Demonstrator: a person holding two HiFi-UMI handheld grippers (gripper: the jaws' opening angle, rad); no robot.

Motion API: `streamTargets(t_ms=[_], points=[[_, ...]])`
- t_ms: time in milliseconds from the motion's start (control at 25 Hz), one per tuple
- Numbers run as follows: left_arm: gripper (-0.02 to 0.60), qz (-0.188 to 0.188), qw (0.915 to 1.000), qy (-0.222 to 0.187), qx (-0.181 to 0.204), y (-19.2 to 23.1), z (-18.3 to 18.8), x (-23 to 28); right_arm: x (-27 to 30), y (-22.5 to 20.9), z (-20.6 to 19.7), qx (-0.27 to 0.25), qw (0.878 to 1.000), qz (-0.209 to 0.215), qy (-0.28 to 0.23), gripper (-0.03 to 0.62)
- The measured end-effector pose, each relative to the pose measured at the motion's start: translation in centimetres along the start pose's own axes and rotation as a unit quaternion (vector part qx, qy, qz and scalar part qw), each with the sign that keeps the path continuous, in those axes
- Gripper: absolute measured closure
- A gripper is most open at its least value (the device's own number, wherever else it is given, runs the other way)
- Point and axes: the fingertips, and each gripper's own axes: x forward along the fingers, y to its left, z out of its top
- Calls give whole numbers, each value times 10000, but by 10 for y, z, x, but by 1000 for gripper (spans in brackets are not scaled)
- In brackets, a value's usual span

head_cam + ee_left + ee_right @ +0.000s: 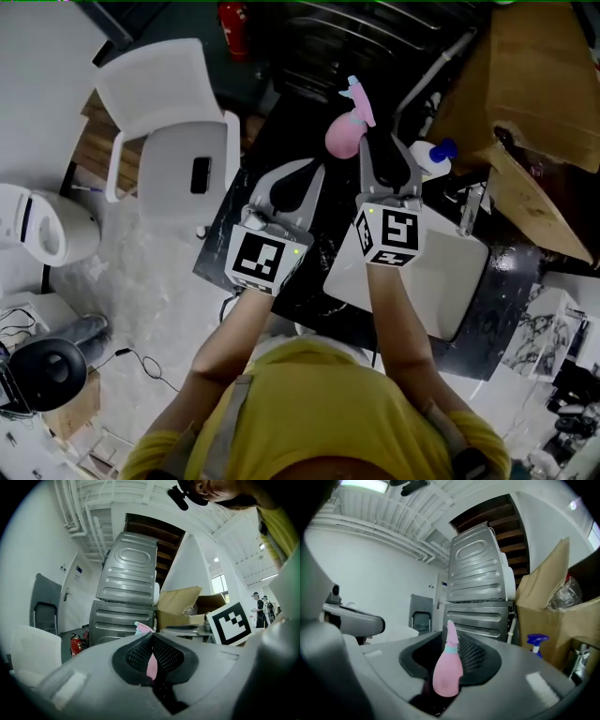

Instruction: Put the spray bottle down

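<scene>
1. Out past the tips of the right gripper (382, 150), the pink spray bottle (347, 131) stands upright, nozzle up and long axis vertical. It looks parked on the dark tabletop (511, 319).
2. The right fingers are spread. The bottle sits framed in the gap in the right gripper view, but there's clear space on its left side, so I reckon nothing's squeezing it.
3. The left gripper (309, 169) has its fingers basically pressed together and is empty. Only a pink sliver shows through the slit. It's off to the bottle's left and farther away.
4. The bit that matters: the bottle is dead ahead of the right fingers. I'd back straight out along the jaws, since a sideways swing could tip it.
</scene>
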Motion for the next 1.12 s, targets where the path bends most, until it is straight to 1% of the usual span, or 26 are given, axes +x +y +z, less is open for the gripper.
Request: streamTargets(t_ms=[80,120,160,360,480,640,720,840,1000,1120], points=[[580,4,10000,-69,45,-6,6,-8,-21,4,6,54,10000,-4,-55,564],[578,-19,9999,-95,52,-10,10,-12,-30,7,9,86,9999,26,-85,588],[580,-45,9999,-123,62,-15,15,-15,-39,10,13,101,9999,57,-110,594],[580,-157,9995,-176,201,-35,35,-28,-79,13,35,93,9998,26,-187,594],[580,-195,9991,-182,327,-47,45,-38,-106,8,46,113,9997,-121,-173,594],[580,-219,9979,-329,517,-62,65,-50,-140,1,67,-148,9987,-365,-318,594],[580,-178,9974,-371,596,-67,74,-57,-156,-2,75,-254,9977,-490,-390,594],[580,4,9971,-423,628,-68,82,-69,-174,-5,83,-279,9966,-628,-458,594],[580,103,9976,-451,517,-70,88,-83,-191,1,88,-265,9965,-611,-509,595],[580,84,9970,-483,601,-74,90,-85,-193,6,89,-188,9970,-501,-553,595]])
